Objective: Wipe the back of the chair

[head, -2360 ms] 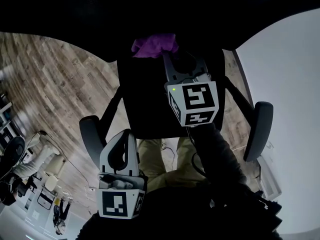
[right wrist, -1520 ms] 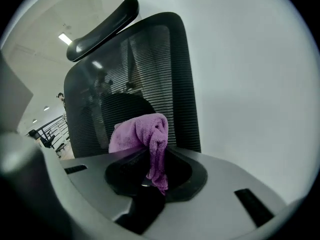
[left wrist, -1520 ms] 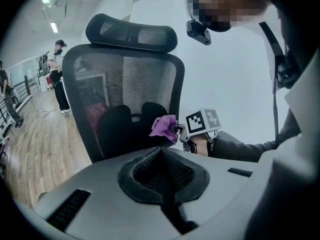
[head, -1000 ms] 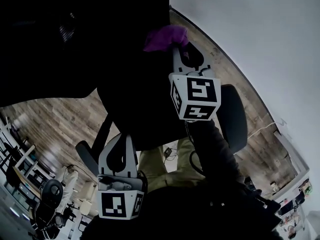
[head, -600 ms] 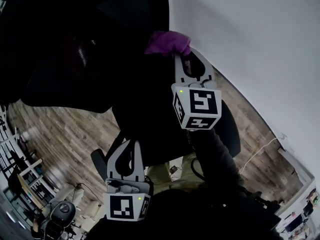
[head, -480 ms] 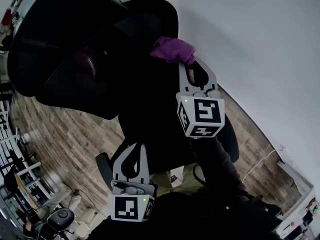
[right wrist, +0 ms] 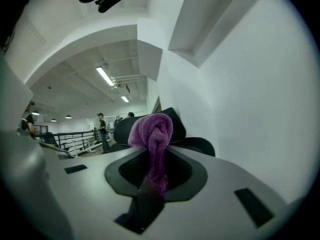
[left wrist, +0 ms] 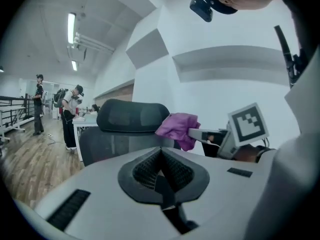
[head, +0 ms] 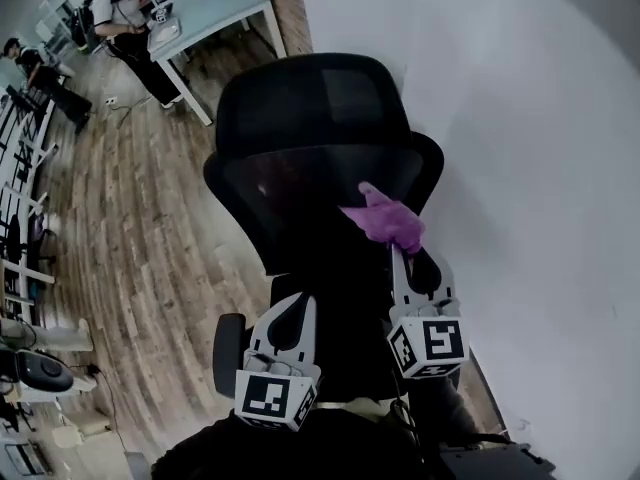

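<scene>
chair back (head: pixel 300 183): black, upright, now seen whole.
cloth (head: pixel 385 220): purple, on its upper part, 1 o'clock.
right gripper (head: pixel 398 256): clamped on the cloth.
left gripper (head: pixel 300 306): closed, empty, 7 o'clock of cloth.
change: view pulled back; wiping likely under way.

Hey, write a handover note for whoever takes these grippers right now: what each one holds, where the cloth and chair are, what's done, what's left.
Left gripper: jaws shut, empty, held back from the chair.
Right gripper: jaws shut on the purple cloth, raised to the upper part of the chair's back, just below the headrest, toward its right side.
Done: cloth is gripped and up at the back; contact can't be told.
Left: probably wiping across and down the back; how much is already wiped doesn't show.
</scene>
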### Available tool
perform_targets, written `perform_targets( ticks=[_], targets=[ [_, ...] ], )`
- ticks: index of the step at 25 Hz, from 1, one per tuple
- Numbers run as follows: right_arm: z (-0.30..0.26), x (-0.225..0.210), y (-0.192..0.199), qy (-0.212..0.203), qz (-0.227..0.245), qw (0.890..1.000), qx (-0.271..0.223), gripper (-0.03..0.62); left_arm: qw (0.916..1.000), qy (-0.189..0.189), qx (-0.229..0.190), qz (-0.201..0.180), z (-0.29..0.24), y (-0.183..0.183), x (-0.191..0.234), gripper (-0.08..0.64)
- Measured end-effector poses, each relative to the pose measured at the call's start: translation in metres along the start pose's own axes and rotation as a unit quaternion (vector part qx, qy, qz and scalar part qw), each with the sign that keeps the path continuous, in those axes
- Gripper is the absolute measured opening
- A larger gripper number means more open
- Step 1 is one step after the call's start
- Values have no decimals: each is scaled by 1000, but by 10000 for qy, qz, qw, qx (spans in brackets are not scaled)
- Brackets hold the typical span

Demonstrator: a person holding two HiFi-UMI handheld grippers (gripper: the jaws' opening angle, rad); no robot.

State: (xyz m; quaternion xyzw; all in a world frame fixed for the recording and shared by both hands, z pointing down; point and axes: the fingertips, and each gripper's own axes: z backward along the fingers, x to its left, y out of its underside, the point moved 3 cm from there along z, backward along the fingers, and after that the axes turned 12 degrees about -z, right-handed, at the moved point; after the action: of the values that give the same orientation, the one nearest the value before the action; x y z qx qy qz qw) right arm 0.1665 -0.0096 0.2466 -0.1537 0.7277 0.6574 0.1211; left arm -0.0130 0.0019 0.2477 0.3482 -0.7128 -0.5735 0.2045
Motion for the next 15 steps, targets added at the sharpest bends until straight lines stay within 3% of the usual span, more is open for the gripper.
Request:
perform_targets(
  ticks=[4, 8, 15],
  targets=[
    [40, 69, 18, -683, 62, 9970, 372, 75, 9983, -506, -298, -38, 45, -12, 32, 5],
    [45, 122, 19, -1154, 212, 9924, 369, 75, 9931, -956, -586, -346, 70, -37, 58, 3],
    [24, 175, -7, -1838, 610, 9809, 170, 75, 9859, -1247, -1027, -432, 79, -65, 71, 4]
  ],
)
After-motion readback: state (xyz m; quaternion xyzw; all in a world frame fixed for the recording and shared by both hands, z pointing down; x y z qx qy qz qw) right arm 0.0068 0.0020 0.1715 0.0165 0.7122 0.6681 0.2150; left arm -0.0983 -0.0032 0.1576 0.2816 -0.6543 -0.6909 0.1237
